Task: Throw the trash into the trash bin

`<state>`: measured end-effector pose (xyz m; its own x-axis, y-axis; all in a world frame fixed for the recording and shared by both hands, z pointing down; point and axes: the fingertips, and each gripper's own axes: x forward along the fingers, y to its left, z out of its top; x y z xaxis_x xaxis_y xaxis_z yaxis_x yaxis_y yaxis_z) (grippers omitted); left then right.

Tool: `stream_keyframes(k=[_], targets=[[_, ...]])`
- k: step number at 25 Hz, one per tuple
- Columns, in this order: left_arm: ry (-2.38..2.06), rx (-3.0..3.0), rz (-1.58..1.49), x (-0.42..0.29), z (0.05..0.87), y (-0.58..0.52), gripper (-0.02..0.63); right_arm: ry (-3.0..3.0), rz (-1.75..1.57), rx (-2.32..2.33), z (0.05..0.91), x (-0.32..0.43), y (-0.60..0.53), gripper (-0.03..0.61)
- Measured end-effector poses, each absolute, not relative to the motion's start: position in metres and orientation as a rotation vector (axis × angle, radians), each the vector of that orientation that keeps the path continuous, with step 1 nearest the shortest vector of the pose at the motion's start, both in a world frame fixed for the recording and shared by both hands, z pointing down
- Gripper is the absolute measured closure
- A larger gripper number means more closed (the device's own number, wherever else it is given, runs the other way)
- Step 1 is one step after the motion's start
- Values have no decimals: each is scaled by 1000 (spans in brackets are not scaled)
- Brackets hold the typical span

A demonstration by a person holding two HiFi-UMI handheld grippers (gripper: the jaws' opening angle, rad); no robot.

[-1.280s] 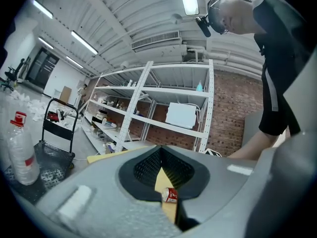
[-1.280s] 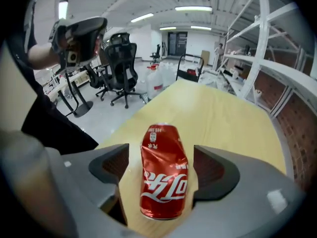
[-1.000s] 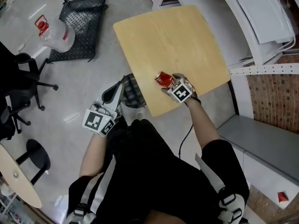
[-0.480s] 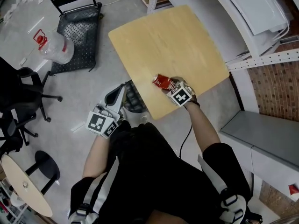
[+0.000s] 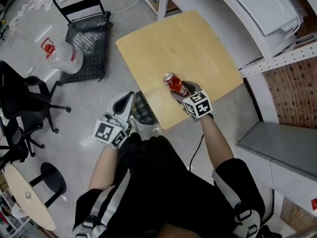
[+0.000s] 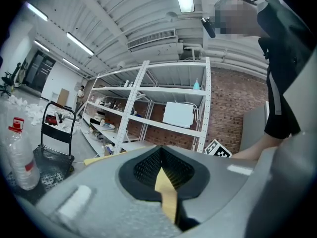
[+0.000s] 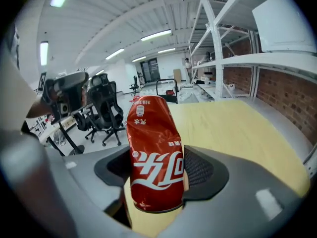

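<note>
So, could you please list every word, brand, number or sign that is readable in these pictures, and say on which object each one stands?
"可口可乐", it seems: big white brand script on the red can, upside down and only partly showing.
Small white print on the same can: too small to read.
Red label on the plastic bottle: too small to read.
Marker cubes: black-and-white square patterns only, no words.

— Where does the head view look from?
— From high above, steeply down on the table point(image 5: 193, 43).
— And the gripper views?
— Each looks along its own jaws. The left gripper point(image 5: 128, 99) faces level toward the shelves point(image 6: 148, 123). The right gripper point(image 5: 177, 89) sits close behind its can point(image 7: 154, 157), over the table. All three views share the table.
</note>
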<state>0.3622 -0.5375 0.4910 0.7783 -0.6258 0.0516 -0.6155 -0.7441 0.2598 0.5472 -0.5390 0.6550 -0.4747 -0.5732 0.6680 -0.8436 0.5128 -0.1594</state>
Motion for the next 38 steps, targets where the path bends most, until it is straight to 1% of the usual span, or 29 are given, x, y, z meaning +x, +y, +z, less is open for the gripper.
stream_keyframes(k=[5, 11, 16, 17, 18, 21, 24, 26, 33, 38], targets=[[-1075, 2652, -84, 335, 486, -527, 611, -2299, 585, 1121, 637, 518, -549, 289], [-1209, 2608, -135, 276, 478, -511, 611, -2239, 516, 1092, 651, 486, -558, 302], [-1286, 2607, -198, 221, 468, -495, 611, -2232, 416, 1102, 631, 453, -557, 315], [-1299, 2604, -204, 210, 466, -492, 611, -2222, 393, 1123, 628, 447, -560, 329], [-1311, 2599, -206, 201, 463, -490, 611, -2203, 370, 1148, 628, 442, -563, 385], [-1327, 2599, -205, 180, 459, -483, 611, -2106, 300, 1196, 638, 442, -568, 406], [-1334, 2605, -205, 173, 459, -479, 611, -2061, 308, 1232, 643, 451, -566, 433], [-1335, 2607, -211, 173, 458, -480, 611, -2054, 307, 1252, 640, 454, -564, 515], [-1290, 2610, -199, 190, 456, -481, 611, -1875, 311, 1171, 686, 481, -555, 532], [-1287, 2595, -204, 202, 465, -486, 611, -1907, 316, 1190, 679, 490, -549, 537]])
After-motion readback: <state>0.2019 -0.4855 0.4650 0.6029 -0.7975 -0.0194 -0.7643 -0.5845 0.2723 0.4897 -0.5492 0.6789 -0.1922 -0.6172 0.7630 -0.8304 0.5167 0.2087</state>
